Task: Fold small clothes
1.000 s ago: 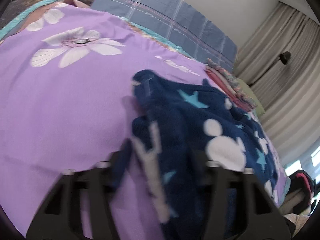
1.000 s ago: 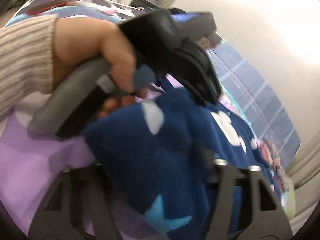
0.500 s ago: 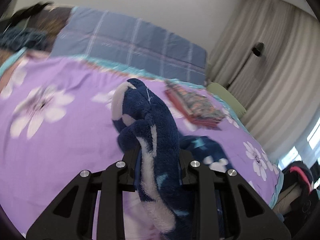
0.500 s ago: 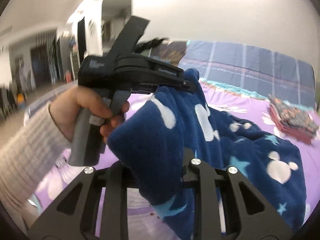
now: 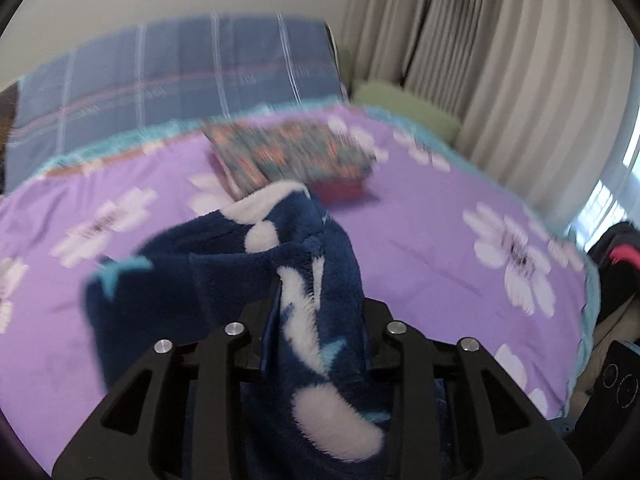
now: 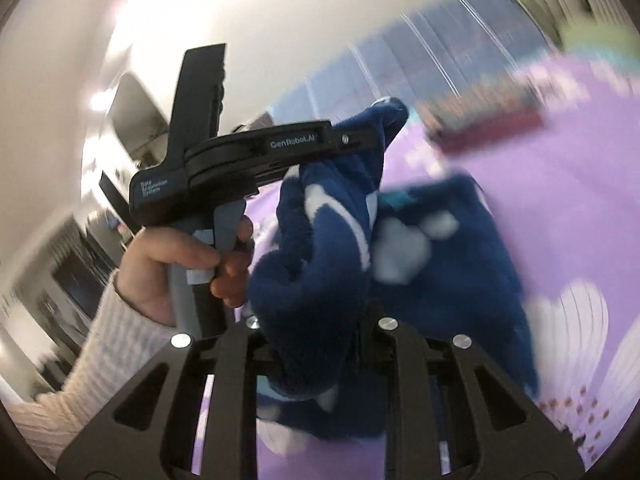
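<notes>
A dark blue fleece garment [image 5: 224, 272] with white shapes and light blue stars hangs bunched above the purple flowered bedsheet [image 5: 420, 232]. My left gripper [image 5: 316, 304] pinches a thick fold of it; its jaws are opening slightly with the fleece still pressed between them. The right wrist view shows that left gripper [image 6: 360, 138] held level by a hand [image 6: 172, 264] in a cream knit sleeve, gripping the garment's top edge. My right gripper [image 6: 316, 320] clamps another bunch of the same garment [image 6: 440, 264], its jaws closing on the fleece.
A folded stack of patterned clothes [image 5: 292, 156] lies on the bed beyond the garment. A blue plaid cover [image 5: 180, 76] lines the head end, with a green cushion [image 5: 404, 104] and curtains [image 5: 500, 60] to the right. A dark bag [image 5: 616, 256] sits past the bed's right edge.
Both grippers have closed on the garment, lifted it off the bed and swung it toward the folded stack. Both wrists have rolled, so the bed now sits level in the left wrist view.
</notes>
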Motion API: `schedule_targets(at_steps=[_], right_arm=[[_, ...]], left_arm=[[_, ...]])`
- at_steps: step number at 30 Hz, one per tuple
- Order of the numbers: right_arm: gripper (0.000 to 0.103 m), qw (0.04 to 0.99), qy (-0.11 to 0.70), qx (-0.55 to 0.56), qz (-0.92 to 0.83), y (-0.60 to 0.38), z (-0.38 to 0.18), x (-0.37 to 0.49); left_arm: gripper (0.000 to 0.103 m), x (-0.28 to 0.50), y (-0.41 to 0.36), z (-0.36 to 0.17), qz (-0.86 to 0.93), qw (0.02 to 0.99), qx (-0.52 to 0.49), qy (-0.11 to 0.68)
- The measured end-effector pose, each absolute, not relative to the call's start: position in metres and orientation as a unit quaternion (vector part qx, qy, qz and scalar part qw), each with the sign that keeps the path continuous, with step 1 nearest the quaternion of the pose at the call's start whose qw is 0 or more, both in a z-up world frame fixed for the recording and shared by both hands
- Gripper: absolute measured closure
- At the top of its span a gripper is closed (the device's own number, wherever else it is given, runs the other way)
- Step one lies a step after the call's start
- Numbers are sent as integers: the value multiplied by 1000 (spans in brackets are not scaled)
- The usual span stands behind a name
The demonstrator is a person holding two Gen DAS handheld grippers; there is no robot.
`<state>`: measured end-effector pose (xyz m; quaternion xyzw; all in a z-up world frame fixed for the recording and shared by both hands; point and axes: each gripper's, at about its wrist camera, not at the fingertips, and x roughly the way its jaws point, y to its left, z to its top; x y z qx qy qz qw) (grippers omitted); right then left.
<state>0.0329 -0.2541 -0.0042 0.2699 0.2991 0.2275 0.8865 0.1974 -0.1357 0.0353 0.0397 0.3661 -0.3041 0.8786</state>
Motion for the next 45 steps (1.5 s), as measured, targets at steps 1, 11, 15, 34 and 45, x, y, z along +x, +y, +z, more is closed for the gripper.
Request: schedule_targets(at_steps=[1, 11, 15, 34, 45], right_arm=[[82, 874, 317, 292, 224, -267, -17, 35], [56, 841, 350, 348, 223, -306, -57, 30], [45, 837, 340, 350, 248, -307, -48, 36], [63, 822, 376, 364, 226, -333, -65, 10], [48, 925, 238, 234, 181, -330, 14, -32]], left_arm=[[69, 199, -151, 21, -308, 870, 51, 381], [63, 190, -185, -2, -319, 856, 107, 392], [58, 190, -186, -2, -322, 855, 99, 393], [48, 148, -115, 13, -265, 890, 212, 305], [50, 170, -127, -13, -256, 881, 202, 342]])
